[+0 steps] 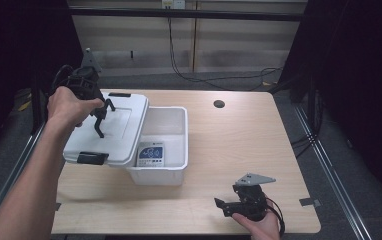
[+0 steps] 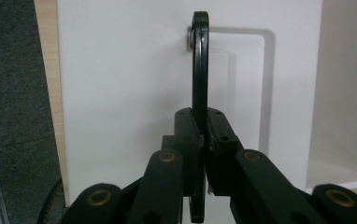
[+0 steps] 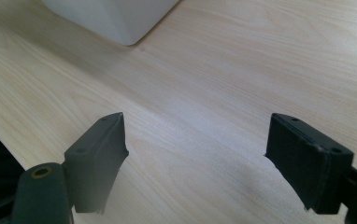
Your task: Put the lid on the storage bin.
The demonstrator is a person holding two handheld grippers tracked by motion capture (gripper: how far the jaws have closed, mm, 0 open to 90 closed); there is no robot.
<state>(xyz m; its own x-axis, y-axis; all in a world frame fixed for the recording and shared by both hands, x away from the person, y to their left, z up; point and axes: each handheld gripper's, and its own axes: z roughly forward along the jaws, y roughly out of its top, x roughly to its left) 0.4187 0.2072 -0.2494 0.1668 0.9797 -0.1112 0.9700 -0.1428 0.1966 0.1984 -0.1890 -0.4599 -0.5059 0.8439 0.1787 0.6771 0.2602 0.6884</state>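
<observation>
Left hand-held gripper: jaws pinched together on the black lid handle, which stands upright out of the recess in the white lid. In the high view the same left hand-held gripper sits above the lid, which is tilted and pulled off to the left, resting partly on the left rim of the white storage bin, partly over the counter

Bin mouth mostly uncovered; a blue-and-white packet lies inside on the bottom, toward the near wall

Right hand-held gripper: jaws wide apart, nothing between them, hovering over bare wood near the front edge; in the high view it sits well apart from the bin

Judgement: lid is lifted free and shifted aside; opening about done. Left to do: set the lid down clear of the bin, release the handle, and probably reach for the packet
</observation>
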